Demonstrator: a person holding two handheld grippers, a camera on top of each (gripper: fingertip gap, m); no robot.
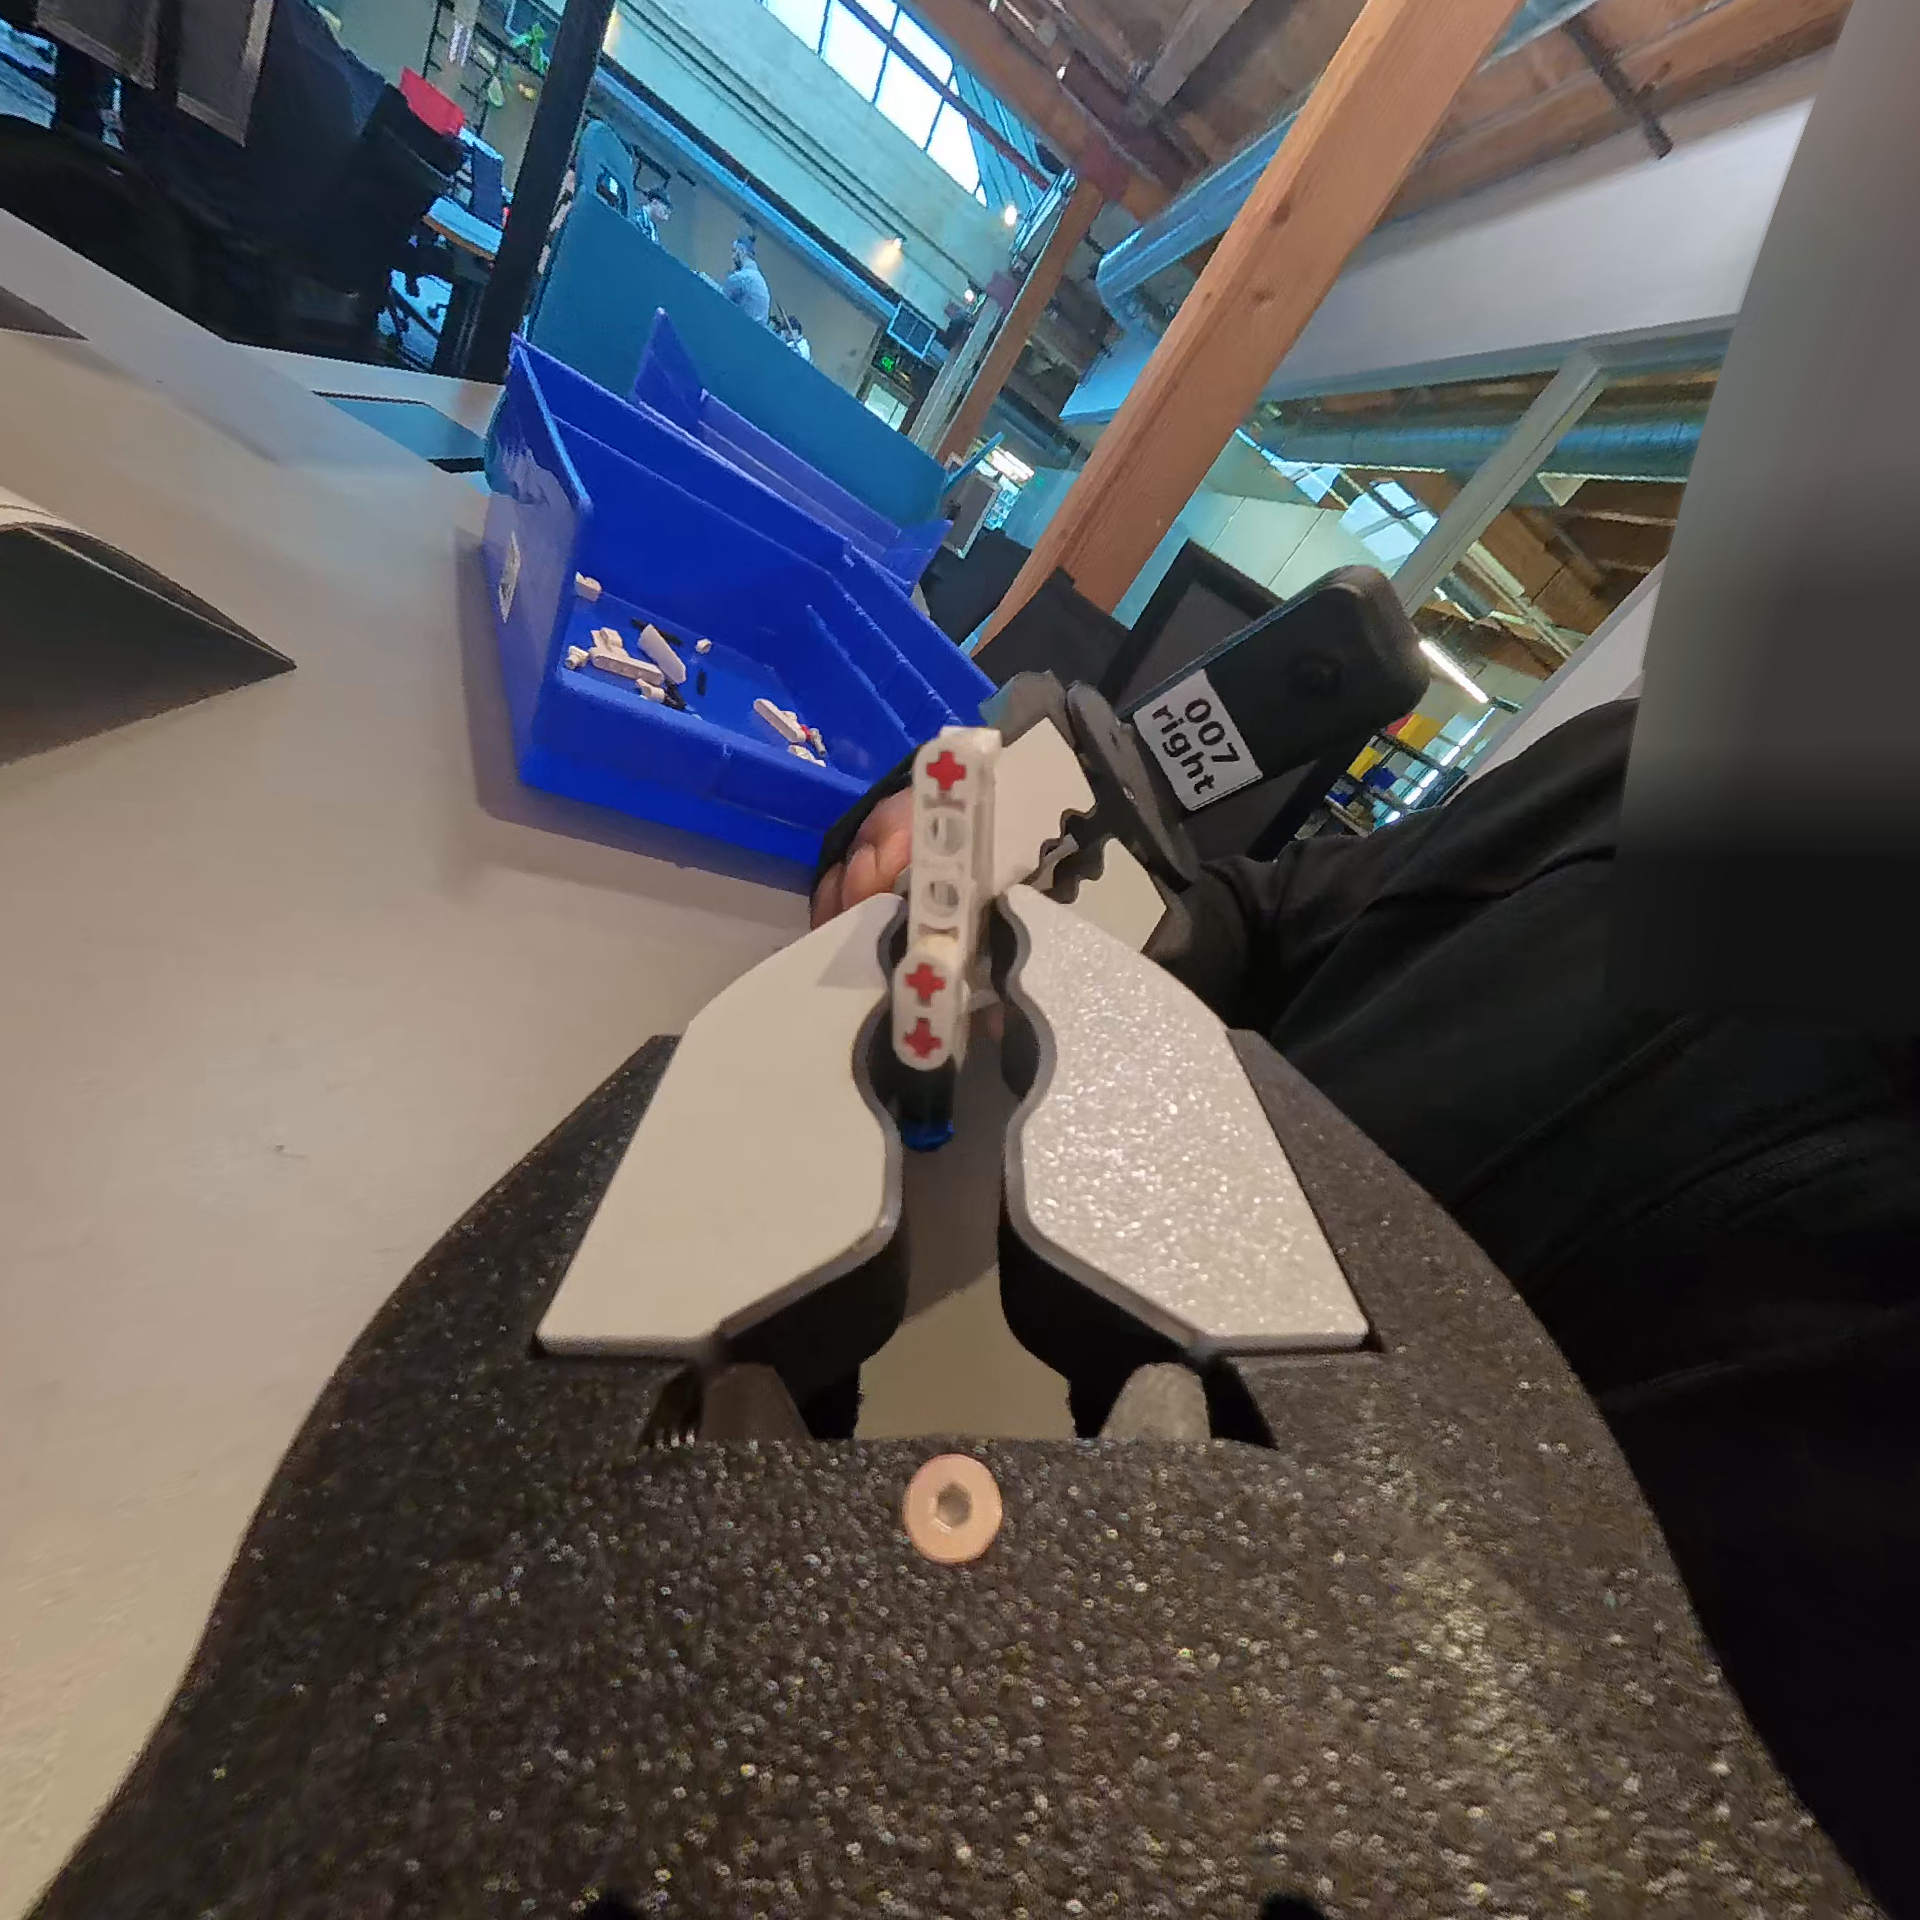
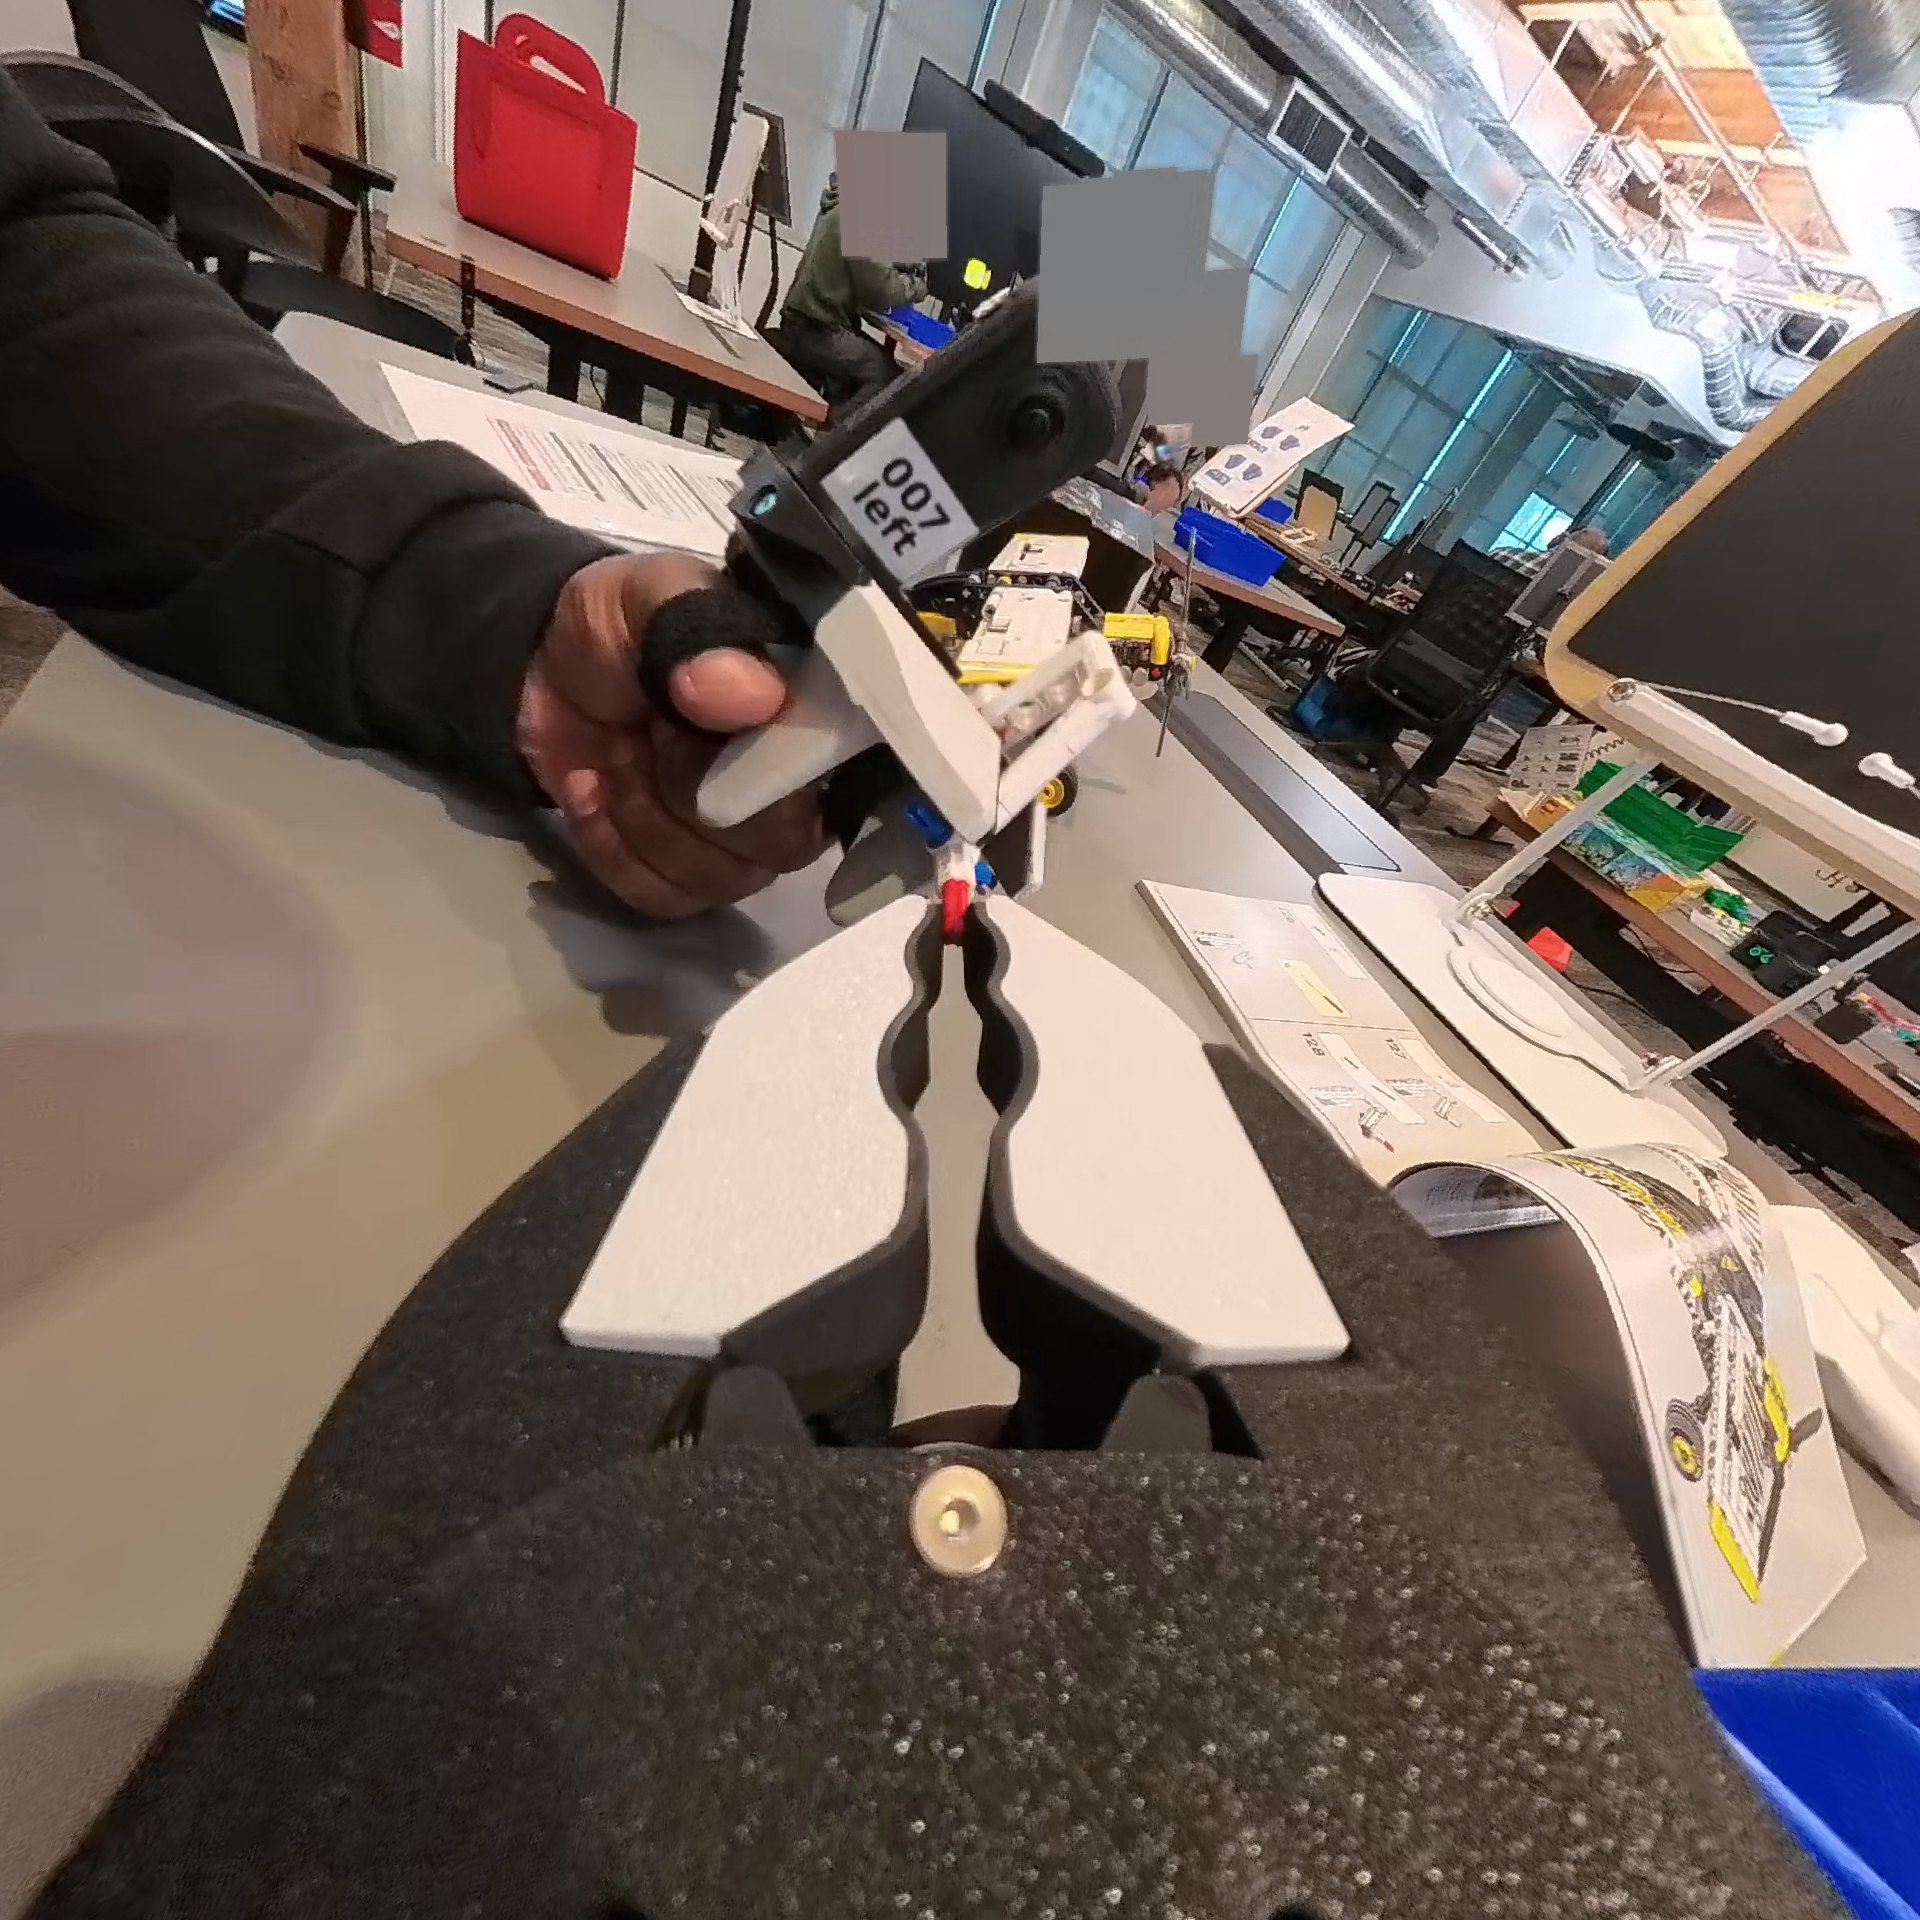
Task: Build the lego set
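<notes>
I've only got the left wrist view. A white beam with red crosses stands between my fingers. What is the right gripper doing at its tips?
Observer: The right gripper is shut on a small red pin at the low end of the white beam assembly.
Operator: What's behind that on the table?
Observer: A yellow and white model vehicle stands on the table, behind the left gripper.
Operator: Anything off to the right?
Observer: An open booklet lies flat, right of the right gripper's tips.
</notes>
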